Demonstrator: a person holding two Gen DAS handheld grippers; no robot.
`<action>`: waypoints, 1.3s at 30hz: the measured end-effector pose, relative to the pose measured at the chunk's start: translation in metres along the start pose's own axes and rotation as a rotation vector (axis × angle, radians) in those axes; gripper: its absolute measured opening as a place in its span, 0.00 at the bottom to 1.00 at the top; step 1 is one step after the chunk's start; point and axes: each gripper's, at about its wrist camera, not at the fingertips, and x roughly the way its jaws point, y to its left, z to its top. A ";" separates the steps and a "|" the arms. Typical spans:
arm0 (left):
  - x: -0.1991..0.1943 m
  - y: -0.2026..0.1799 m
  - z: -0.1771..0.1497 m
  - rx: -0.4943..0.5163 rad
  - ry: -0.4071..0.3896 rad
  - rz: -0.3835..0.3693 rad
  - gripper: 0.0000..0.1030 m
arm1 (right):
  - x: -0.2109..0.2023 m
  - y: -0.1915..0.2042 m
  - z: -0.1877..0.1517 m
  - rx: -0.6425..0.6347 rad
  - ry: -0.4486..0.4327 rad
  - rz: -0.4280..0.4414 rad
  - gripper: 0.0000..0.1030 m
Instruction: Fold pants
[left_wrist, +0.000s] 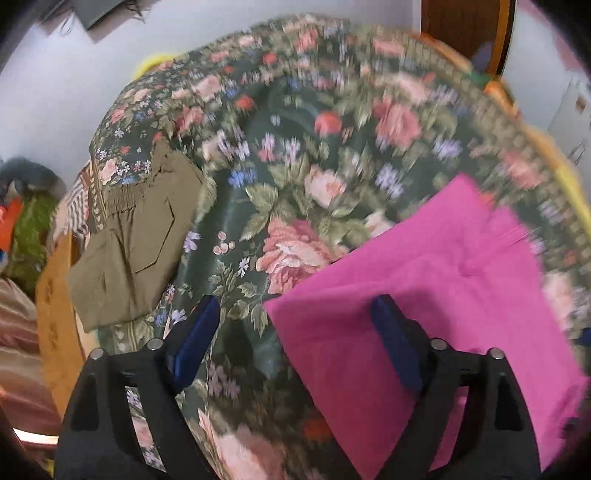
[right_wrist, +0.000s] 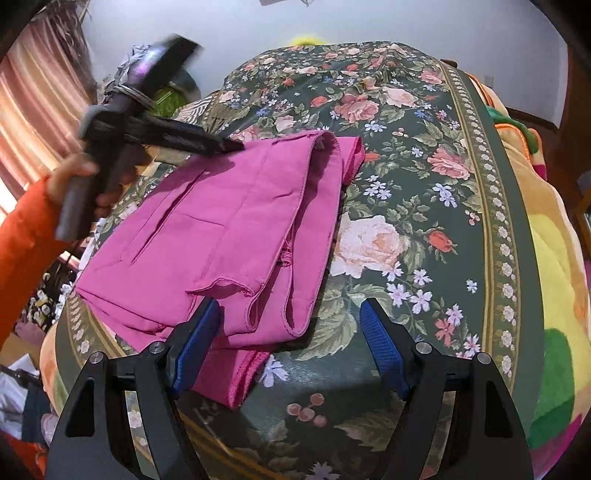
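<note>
My left gripper had its jaws wide apart w/ nothing pinched: one blue pad hung over bare cloth, the other over the near edge of the pink pants, not pressing that I could tell. My right gripper was open too, L pad just against the hem end of the pants, R pad over the bedspread, so no grip there either. I'd guess both stood open b/c the pink pair was already folded over on itself and laid flat, layers stacked, leg ends toward me at 6 o'clock in the right view, far end up at 12. From there my left hand and its tool sat at 10 o'clock, above the pants' far corner, prob. clear of it. In the left view the pants lay at 4 o'clock; an olive pair, also folded, sat apart at 9 o'clock near the bed edge, likely the done pile. Left view was blurred, so fine contact was hard to judge.
</note>
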 end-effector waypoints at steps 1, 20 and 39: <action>0.007 -0.001 -0.001 0.001 0.008 0.009 0.85 | 0.000 -0.001 0.001 -0.003 -0.002 -0.010 0.73; -0.062 0.035 -0.127 -0.347 0.002 -0.022 0.88 | -0.040 -0.012 0.017 0.003 -0.052 -0.101 0.73; -0.088 0.005 -0.162 -0.410 -0.006 -0.217 0.88 | -0.015 -0.011 -0.014 -0.034 0.034 -0.100 0.73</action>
